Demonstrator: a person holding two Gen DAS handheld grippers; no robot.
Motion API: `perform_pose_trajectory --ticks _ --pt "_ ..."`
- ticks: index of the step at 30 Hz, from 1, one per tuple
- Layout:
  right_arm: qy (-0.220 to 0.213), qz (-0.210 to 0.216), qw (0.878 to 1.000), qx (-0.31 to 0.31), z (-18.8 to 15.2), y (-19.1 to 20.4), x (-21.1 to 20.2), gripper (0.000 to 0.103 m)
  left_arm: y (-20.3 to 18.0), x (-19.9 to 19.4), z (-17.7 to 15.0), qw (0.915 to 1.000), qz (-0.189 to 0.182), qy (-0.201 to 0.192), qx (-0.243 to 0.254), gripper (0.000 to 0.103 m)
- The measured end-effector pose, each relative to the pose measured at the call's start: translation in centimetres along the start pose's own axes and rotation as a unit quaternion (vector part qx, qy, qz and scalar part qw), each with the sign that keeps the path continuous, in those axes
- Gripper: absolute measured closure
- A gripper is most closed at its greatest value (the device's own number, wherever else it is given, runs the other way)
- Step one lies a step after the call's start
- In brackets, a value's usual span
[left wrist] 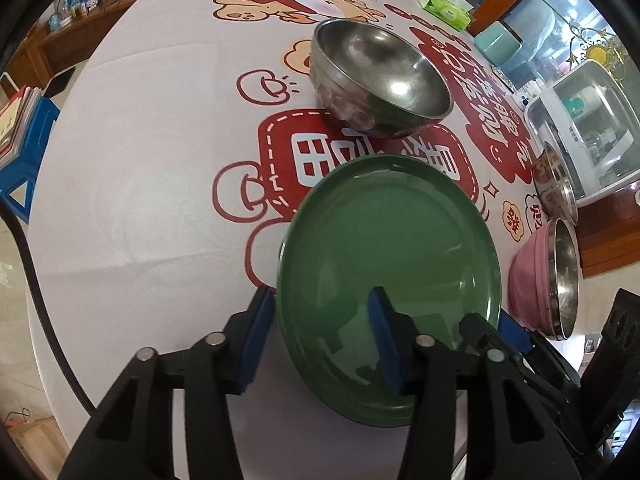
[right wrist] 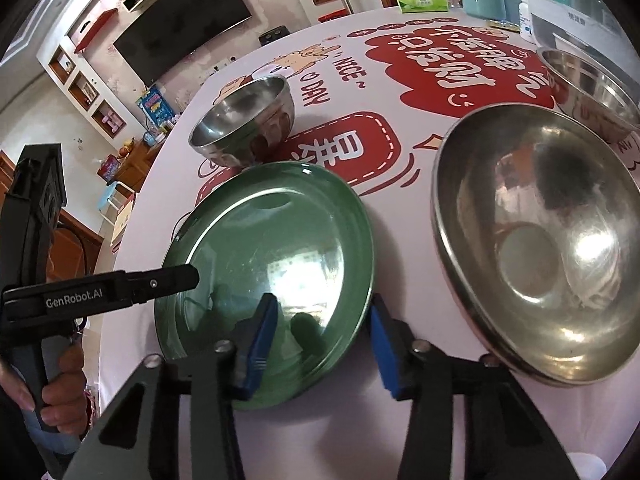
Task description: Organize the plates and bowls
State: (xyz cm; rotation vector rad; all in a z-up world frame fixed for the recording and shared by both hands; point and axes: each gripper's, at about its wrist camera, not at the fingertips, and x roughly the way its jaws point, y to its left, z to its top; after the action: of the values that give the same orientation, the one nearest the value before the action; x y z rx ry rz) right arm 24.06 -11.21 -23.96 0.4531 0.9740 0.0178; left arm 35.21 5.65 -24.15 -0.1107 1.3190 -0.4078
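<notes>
The green plate is lying flat on the counter, with the left tool spread wide and straddling its near rim, gripping nothing. The right tool is likewise standing released over the plate's near right edge. A small steel bowl is sitting just beyond the plate, a pink-walled steel bowl is resting just beside it, and another steel bowl is sitting farther back.

Green plate lies flat between steel bowl and pink-sided bowl.
</notes>
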Motion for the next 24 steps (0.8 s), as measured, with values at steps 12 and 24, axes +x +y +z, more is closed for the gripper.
perform_pose_trajectory --ticks 12,24 --pt "0.006 0.004 1.000 0.015 -0.1 -1.5 -0.3 0.090 0.9 -0.2 -0.4 0.9998 -0.002 0.009 -0.019 0.073" --pt "0.003 0.020 1.000 0.020 -0.4 -1.3 -2.4 0.093 1.1 -1.7 -3.1 0.9990 0.000 0.030 -0.034 0.076"
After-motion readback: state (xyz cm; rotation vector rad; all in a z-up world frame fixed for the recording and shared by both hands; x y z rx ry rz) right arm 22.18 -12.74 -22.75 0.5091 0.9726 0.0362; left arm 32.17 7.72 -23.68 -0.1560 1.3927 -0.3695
